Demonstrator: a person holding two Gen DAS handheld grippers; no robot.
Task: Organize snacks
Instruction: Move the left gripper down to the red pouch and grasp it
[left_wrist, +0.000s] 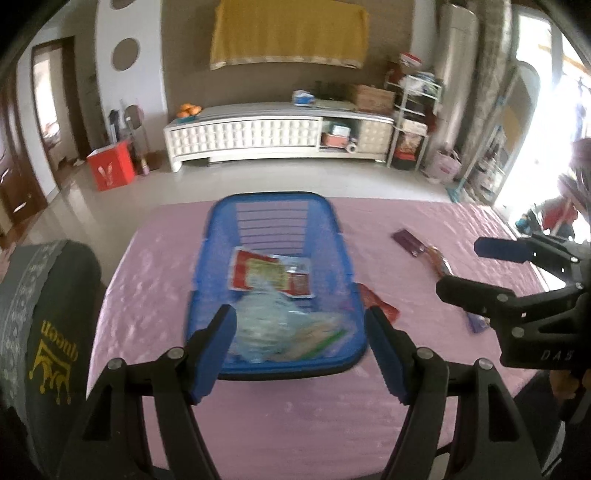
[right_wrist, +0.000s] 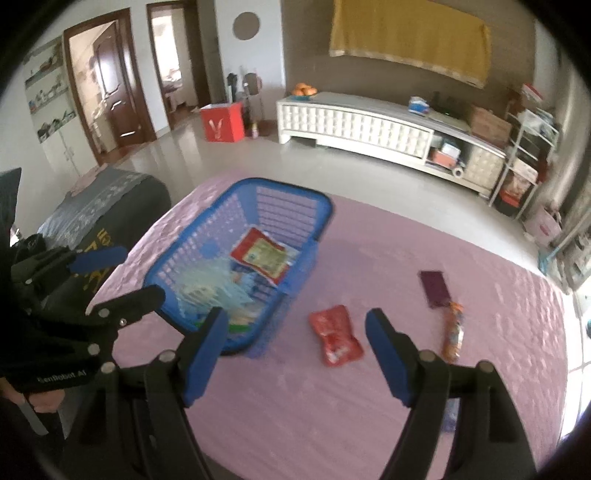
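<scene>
With both claws, left (left_wrist: 301, 354) and right (right_wrist: 295, 356), spread and empty above the pink-clothed table (right_wrist: 369, 424), we have several packets in the blue slatted plastic basket (right_wrist: 207, 240), while a red pouch (right_wrist: 335, 335), a purple packet (right_wrist: 434, 288) and an orange stick pack (right_wrist: 453, 334) await.

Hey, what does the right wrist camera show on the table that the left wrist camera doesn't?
Only the right wrist view shows the red packet whole, beside the basket, and two open doorways. Only the left wrist view shows the gold crown print on the dark cushion. Both show the blue basket holding snacks, the purple packet, the orange stick snack, and the left gripper and right gripper, both open and empty.
</scene>
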